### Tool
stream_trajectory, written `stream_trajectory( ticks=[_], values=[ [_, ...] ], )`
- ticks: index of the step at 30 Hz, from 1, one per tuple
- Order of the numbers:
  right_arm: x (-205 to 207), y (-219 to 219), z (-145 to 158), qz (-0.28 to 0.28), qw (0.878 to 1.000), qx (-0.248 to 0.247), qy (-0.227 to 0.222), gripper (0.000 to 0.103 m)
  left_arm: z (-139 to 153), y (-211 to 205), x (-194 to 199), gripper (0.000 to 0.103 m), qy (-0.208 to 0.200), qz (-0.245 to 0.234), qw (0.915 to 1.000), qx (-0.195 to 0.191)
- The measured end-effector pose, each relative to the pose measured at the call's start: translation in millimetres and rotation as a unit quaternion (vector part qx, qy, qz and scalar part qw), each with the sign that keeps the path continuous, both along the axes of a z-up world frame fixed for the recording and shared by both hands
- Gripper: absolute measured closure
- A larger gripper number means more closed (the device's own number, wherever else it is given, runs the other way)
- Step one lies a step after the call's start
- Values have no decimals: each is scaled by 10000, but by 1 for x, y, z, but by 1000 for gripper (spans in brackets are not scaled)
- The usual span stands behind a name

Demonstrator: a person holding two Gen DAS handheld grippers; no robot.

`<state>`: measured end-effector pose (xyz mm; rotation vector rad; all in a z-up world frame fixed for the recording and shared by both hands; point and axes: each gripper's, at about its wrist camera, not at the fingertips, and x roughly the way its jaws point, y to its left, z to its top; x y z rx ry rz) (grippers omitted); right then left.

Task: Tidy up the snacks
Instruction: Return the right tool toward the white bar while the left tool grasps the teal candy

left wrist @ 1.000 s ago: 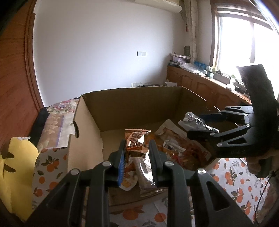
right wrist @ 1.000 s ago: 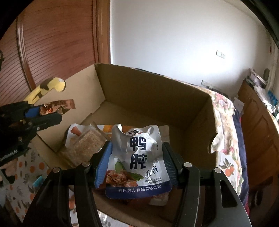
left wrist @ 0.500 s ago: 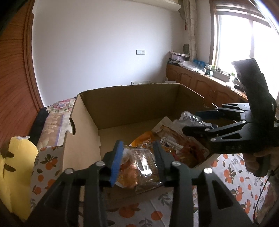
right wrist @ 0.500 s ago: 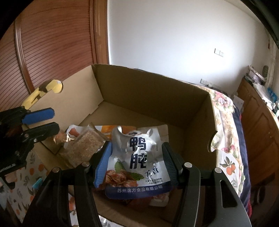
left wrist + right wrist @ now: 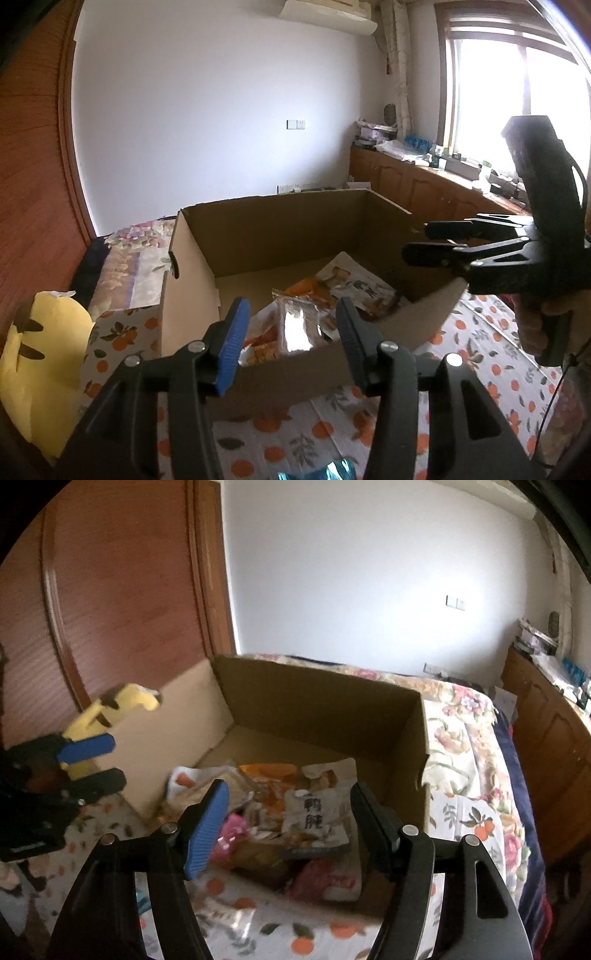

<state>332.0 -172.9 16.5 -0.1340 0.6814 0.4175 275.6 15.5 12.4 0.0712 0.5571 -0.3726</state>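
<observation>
An open cardboard box [image 5: 280, 229] [image 5: 314, 698] sits on an orange-print cloth and holds a heap of snack packs. Among them lie a shiny clear pouch [image 5: 295, 325], an orange pack [image 5: 306, 286] and a white pouch with black characters [image 5: 314, 819] [image 5: 354, 284]. My left gripper [image 5: 291, 339] [image 5: 114, 762] hovers at the box's near wall; its jaws are opening and nothing is between them. My right gripper [image 5: 290, 794] [image 5: 417, 243] hangs over the box's near right corner, its jaws also opening and empty. The white pouch lies loose in the box beyond them.
A yellow plush toy [image 5: 40, 354] [image 5: 110, 705] sits left of the box. The orange-print cloth [image 5: 295, 435] runs to the near edge, where a teal wrapper [image 5: 317, 474] lies. Floral bedding [image 5: 465, 716] stretches behind the box. Wooden cabinets [image 5: 406, 184] line the window wall.
The left gripper let go of its brown snack pack and the right let go of the white pouch. Both packs now lie in the box, and both grippers drew back and up.
</observation>
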Motion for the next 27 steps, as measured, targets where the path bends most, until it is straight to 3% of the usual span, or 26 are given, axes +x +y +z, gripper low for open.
stream_trajectory(
  ticks=[5,12,27],
  values=[
    [-40,-7,6,174,9995,241,-46,33,-2,6,-33,54,-34,-84,9999,-55],
    [-87,-12,-12,291,9990,331,104,33,-32,15,-68,54,224,-192,9996,23],
    [-117,-13,-80,140,9971,374,655,33,-83,12,-78,54,842,-610,9933,503]
  ],
)
